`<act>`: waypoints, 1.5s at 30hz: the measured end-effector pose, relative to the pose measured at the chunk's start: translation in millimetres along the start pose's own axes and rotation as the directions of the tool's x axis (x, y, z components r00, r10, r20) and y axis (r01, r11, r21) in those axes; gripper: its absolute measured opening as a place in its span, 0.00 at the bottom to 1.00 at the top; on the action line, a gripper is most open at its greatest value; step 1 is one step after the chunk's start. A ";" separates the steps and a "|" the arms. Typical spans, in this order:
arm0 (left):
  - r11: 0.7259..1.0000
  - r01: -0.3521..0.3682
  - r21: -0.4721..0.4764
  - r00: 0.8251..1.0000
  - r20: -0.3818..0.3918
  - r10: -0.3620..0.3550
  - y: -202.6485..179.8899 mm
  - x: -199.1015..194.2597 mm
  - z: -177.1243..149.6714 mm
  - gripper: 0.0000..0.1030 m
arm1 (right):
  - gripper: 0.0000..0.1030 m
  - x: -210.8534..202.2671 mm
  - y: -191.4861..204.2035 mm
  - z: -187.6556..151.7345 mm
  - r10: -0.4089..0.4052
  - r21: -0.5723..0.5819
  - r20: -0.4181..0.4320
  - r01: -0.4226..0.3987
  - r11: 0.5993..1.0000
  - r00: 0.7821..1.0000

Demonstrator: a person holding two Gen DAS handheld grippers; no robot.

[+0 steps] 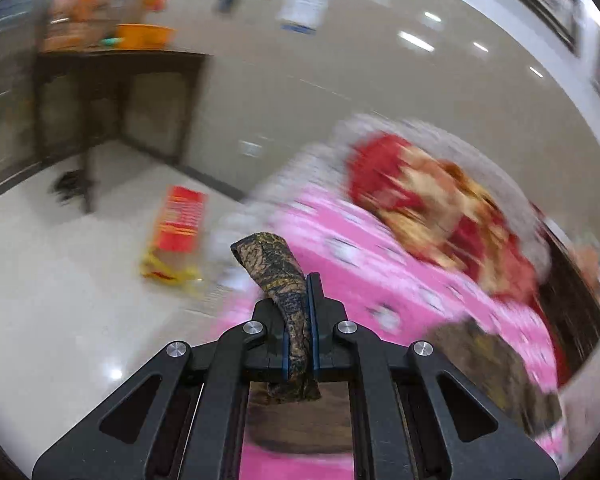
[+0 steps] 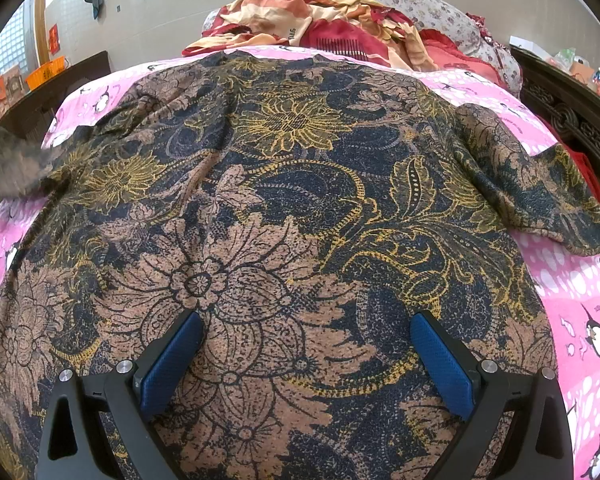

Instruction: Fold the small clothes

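Observation:
A brown, navy and gold floral shirt [image 2: 284,208] lies spread flat on a pink penguin-print bed sheet [image 2: 580,288]. Its right sleeve [image 2: 540,184] lies out to the right. My right gripper [image 2: 308,360] is open, its blue pads just above the shirt's lower middle, holding nothing. My left gripper [image 1: 308,312] is shut on a strip of the shirt's fabric [image 1: 278,276], lifted above the pink sheet [image 1: 340,264]. That view is motion-blurred. The lifted fabric shows blurred at the left edge of the right wrist view [image 2: 8,164].
A crumpled red and cream blanket [image 2: 320,28] and a floral pillow [image 2: 420,0] lie at the bed's far end. A dark carved bed frame [image 2: 568,120] stands at the right. A dark table [image 1: 116,92] and a red box [image 1: 178,220] stand on the pale floor at the left.

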State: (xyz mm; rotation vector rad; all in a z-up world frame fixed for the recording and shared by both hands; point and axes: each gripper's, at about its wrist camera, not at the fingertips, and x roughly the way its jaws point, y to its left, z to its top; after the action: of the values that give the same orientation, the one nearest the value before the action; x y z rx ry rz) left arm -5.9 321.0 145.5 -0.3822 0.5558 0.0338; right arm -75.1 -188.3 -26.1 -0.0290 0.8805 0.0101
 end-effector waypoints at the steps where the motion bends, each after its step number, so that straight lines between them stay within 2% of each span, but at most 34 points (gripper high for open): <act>1: 0.997 0.055 0.053 0.998 -0.028 -0.054 -36.7 13.9 -13.0 0.06 | 1.00 -0.1 -0.1 -0.2 -0.001 0.000 -0.002 0.001 1.000 1.000; 3: 0.985 0.129 0.111 0.989 -0.082 -0.120 -89.8 36.6 -31.9 0.06 | 1.00 -0.9 0.5 2.5 -0.005 0.001 -0.026 0.005 1.000 1.000; 5: 0.964 0.211 0.163 0.969 -0.162 -0.185 -149.7 64.5 -64.3 0.06 | 1.00 -8.0 -1.6 7.9 -0.009 0.013 -0.047 0.010 1.000 0.999; 7: 0.933 0.258 0.251 0.949 -0.246 -0.196 -210.3 97.1 -112.9 0.06 | 1.00 -22.4 -7.6 12.8 -0.001 0.030 -0.029 0.001 1.000 1.000; 8: 0.924 0.280 0.260 0.934 -0.298 -0.199 -229.8 111.9 -134.8 0.06 | 1.00 -30.5 -11.1 15.0 0.001 0.032 -0.015 -0.001 0.999 1.000; 10: 0.911 0.301 0.282 0.899 -0.403 -0.172 -260.2 140.6 -178.7 0.07 | 1.00 -43.4 -18.7 19.2 -0.005 0.020 0.008 0.005 1.000 1.000; 12: 0.905 0.289 0.313 0.879 -0.460 -0.122 -277.6 155.5 -209.9 0.08 | 1.00 -50.3 -28.8 24.1 -0.020 0.009 0.010 0.020 1.000 1.000; 13: 0.897 0.308 0.317 0.873 -0.470 -0.133 -282.9 151.8 -222.9 0.08 | 1.00 -52.7 -33.2 26.9 -0.023 0.010 0.015 0.023 1.000 1.000; 14: 0.892 0.327 0.313 0.872 -0.464 -0.157 -284.4 142.3 -229.1 0.15 | 1.00 -54.7 -38.7 30.3 -0.023 0.013 0.025 0.023 1.000 0.999; 15: 0.882 0.371 0.292 0.855 -0.477 -0.202 -284.0 131.7 -231.9 0.21 | 1.00 -55.7 -44.6 35.1 -0.028 0.019 0.037 0.027 0.999 0.999; 16: 0.869 0.410 0.275 0.837 -0.492 -0.239 -283.1 124.0 -233.6 0.34 | 1.00 -55.3 -47.8 40.3 -0.034 0.028 0.046 0.033 0.999 0.998; 17: 0.857 0.439 0.271 0.827 -0.495 -0.267 -280.7 114.4 -233.6 0.37 | 1.00 -54.5 -51.0 47.2 -0.035 0.038 0.060 0.033 0.999 0.998; 19: 0.839 0.453 0.301 0.837 -0.468 -0.284 -269.1 89.3 -231.7 0.37 | 1.00 -46.5 -50.4 63.4 0.007 0.057 0.074 -0.011 0.998 0.997; 20: 0.837 0.439 0.328 0.851 -0.451 -0.270 -263.8 82.7 -232.1 0.37 | 1.00 -41.3 -46.8 73.8 0.050 0.058 0.087 -0.055 0.997 0.995; 22: 0.844 0.352 0.405 0.900 -0.393 -0.187 -242.7 72.0 -232.8 0.37 | 1.00 -32.3 -35.4 86.7 0.147 0.039 0.108 -0.152 0.988 0.983; 23: 0.853 0.299 0.429 0.920 -0.368 -0.137 -226.6 70.6 -233.4 0.37 | 0.96 -25.5 -26.9 92.6 0.216 0.020 0.115 -0.220 0.975 0.970; 24: 0.865 0.257 0.432 0.926 -0.365 -0.093 -213.6 72.4 -234.7 0.37 | 0.87 -16.8 -17.4 99.2 0.290 0.002 0.116 -0.292 0.956 0.950; 25: 0.874 0.226 0.430 0.929 -0.366 -0.060 -202.5 77.4 -236.4 0.37 | 0.80 -9.7 -10.0 103.4 0.338 -0.011 0.113 -0.339 0.941 0.934; 26: 0.884 0.203 0.422 0.931 -0.362 -0.041 -190.6 81.0 -237.1 0.37 | 0.69 -0.5 -1.2 107.4 0.388 -0.024 0.098 -0.388 0.921 0.916; 27: 0.897 0.208 0.389 0.930 -0.362 -0.059 -177.9 79.1 -236.5 0.37 | 0.61 10.7 8.3 111.6 0.434 -0.032 0.078 -0.432 0.901 0.898; 28: 0.914 0.227 0.336 0.927 -0.363 -0.097 -166.8 76.0 -233.5 0.37 | 0.60 18.3 15.8 113.2 0.454 -0.034 0.065 -0.453 0.891 0.889; 29: 0.932 0.199 0.303 0.934 -0.345 -0.087 -158.9 73.4 -231.3 0.37 | 0.60 29.1 23.7 114.4 0.472 -0.036 0.056 -0.471 0.882 0.880; 32: 0.951 0.188 0.246 0.931 -0.354 -0.093 -151.1 75.5 -229.7 0.37 | 0.53 49.5 35.3 115.0 0.472 -0.042 0.038 -0.471 0.881 0.881; 34: 0.951 0.183 0.250 0.932 -0.351 -0.087 -151.1 72.3 -230.5 0.37 | 0.48 66.1 40.0 114.9 0.504 -0.030 0.007 -0.503 0.864 0.864; 36: 0.950 0.178 0.255 0.933 -0.351 -0.081 -151.9 71.7 -231.7 0.37 | 0.45 78.2 41.9 117.0 0.504 -0.022 -0.015 -0.504 0.863 0.864; 38: 0.952 0.175 0.252 0.933 -0.350 -0.079 -152.4 74.6 -231.5 0.37 | 0.42 83.1 41.4 120.8 0.522 -0.009 -0.014 -0.522 0.853 0.853; 41: 0.953 0.171 0.250 0.934 -0.350 -0.076 -151.9 79.8 -229.4 0.37 | 0.38 85.7 42.1 127.1 0.521 -0.005 -0.016 -0.521 0.853 0.853; 45: 0.953 0.172 0.248 0.933 -0.351 -0.078 -150.3 78.9 -229.4 0.37 | 0.38 77.7 55.9 126.8 0.478 -0.073 -0.014 -0.478 0.875 0.878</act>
State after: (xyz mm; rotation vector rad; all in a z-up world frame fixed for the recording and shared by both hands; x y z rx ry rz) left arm -35.3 92.5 -22.9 -0.1488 0.8633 -0.2368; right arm 71.0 -128.9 -6.5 0.1207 0.8643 0.5092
